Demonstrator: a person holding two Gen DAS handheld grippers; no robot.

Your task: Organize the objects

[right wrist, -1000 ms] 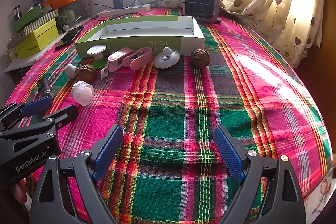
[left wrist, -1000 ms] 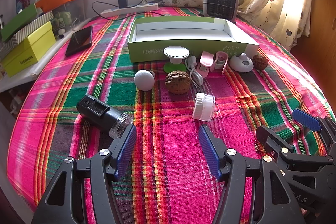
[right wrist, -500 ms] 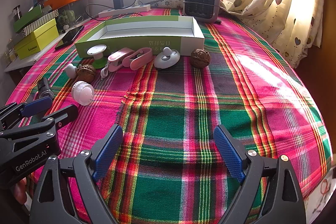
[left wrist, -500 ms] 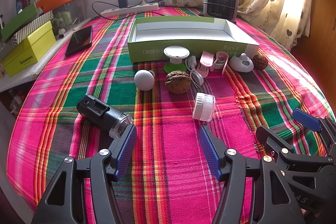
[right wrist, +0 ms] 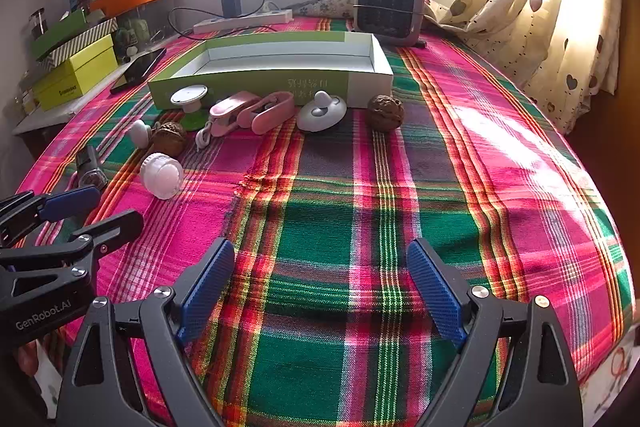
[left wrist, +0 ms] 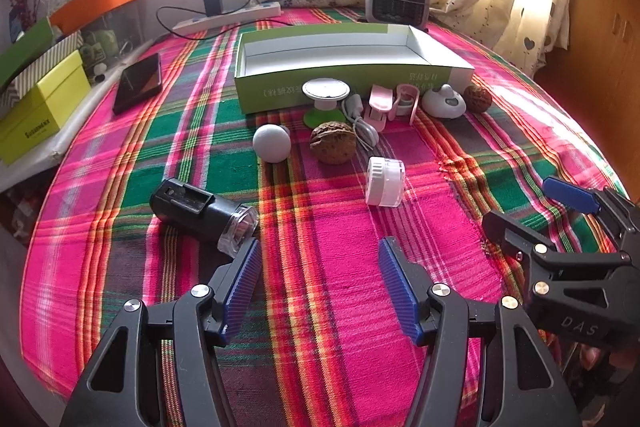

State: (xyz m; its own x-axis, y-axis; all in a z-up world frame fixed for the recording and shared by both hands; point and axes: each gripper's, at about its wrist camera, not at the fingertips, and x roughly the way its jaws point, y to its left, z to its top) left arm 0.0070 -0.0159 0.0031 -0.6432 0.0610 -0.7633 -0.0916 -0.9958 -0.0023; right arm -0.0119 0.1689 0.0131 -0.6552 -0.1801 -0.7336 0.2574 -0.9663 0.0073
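Note:
An open green-and-white box (left wrist: 352,67) (right wrist: 276,67) lies at the back of the plaid cloth. In front of it sit a white disc on a green base (left wrist: 326,95), pink clips (left wrist: 394,101) (right wrist: 256,111), a white oval gadget (left wrist: 443,101) (right wrist: 322,113) and two walnuts (left wrist: 333,142) (right wrist: 385,113). Nearer lie a white ball (left wrist: 272,143), a small white jar (left wrist: 385,181) (right wrist: 162,175) and a black cylinder (left wrist: 202,213). My left gripper (left wrist: 320,281) is open, just short of the jar and cylinder. My right gripper (right wrist: 320,285) is open over bare cloth.
A small heater (right wrist: 389,7), a power strip with charger (left wrist: 228,17) and a curtain (right wrist: 552,7) line the back. A phone (left wrist: 138,81) lies near the left edge, beside yellow and green boxes (left wrist: 40,107). The cloth drops off at the right edge.

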